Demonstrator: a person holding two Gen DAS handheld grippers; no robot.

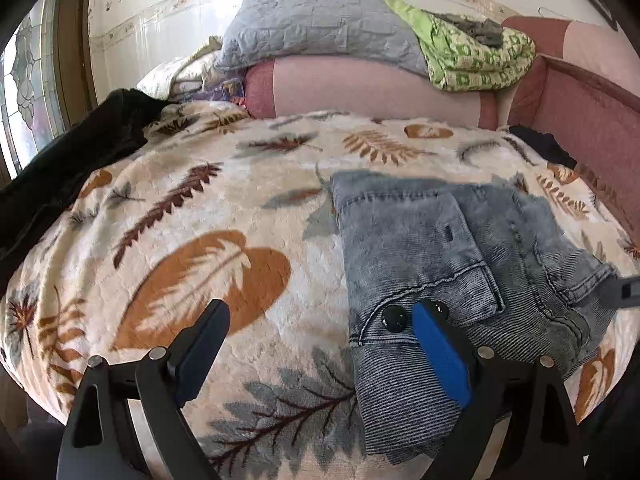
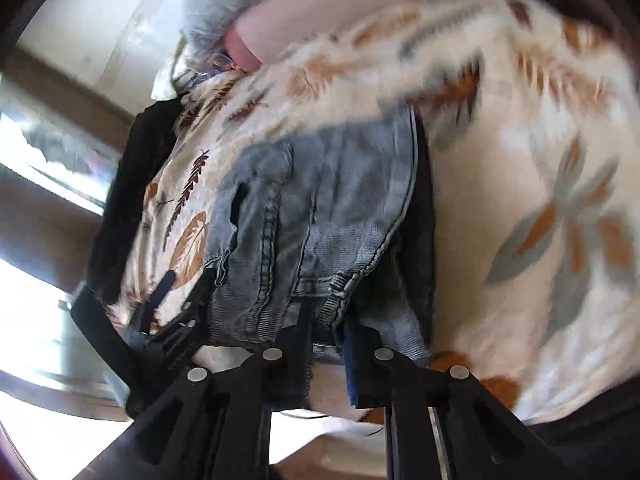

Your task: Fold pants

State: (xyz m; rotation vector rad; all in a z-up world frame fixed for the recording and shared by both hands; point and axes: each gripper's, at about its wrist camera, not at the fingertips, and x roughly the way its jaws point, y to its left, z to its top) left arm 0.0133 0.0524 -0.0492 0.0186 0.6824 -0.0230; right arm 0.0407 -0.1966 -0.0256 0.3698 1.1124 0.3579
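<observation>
Left gripper (image 1: pixel 320 334) is hovering with jaws spread wide, holding nothing, over the leaf blanket (image 1: pixel 208 216). Right gripper (image 2: pixel 326 332) is clenching the folded jeans (image 1: pixel 424 240) lying at 3 o'clock. Pillows (image 1: pixel 320 32) are sitting at 12.

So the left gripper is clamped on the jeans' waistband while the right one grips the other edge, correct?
Not quite. In the left wrist view the left gripper is open, its fingers spread over the blanket and the jeans, clamping nothing. The right gripper does grip the jeans' edge.
</observation>
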